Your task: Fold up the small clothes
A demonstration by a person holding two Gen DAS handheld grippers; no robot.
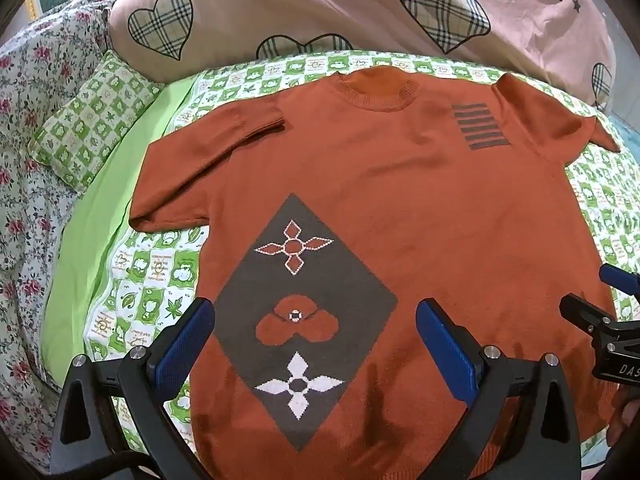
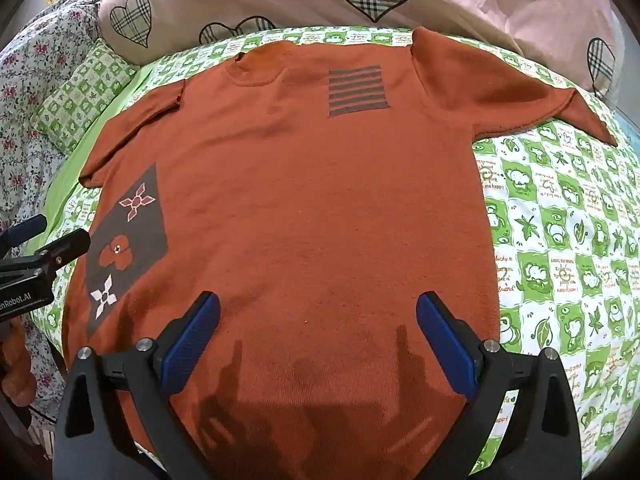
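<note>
An orange short-sleeved knit sweater [image 1: 420, 208] lies flat, front up, on the bed; it also shows in the right wrist view [image 2: 320, 200]. It has a grey diamond with flower motifs [image 1: 304, 312] on its lower left and grey stripes [image 1: 478, 126] near its collar. My left gripper [image 1: 316, 344] is open and empty, above the diamond near the hem. My right gripper [image 2: 318, 340] is open and empty, above the sweater's lower right part. Its left sleeve [image 1: 192, 172] is partly folded onto itself; the right sleeve [image 2: 520, 92] spreads outward.
The bed has a green and white cartoon-print sheet [image 2: 560, 240]. A pink duvet with plaid hearts [image 1: 320, 8] lies behind the sweater. A green checked pillow [image 1: 88, 120] and a floral quilt [image 1: 24, 200] lie to the left.
</note>
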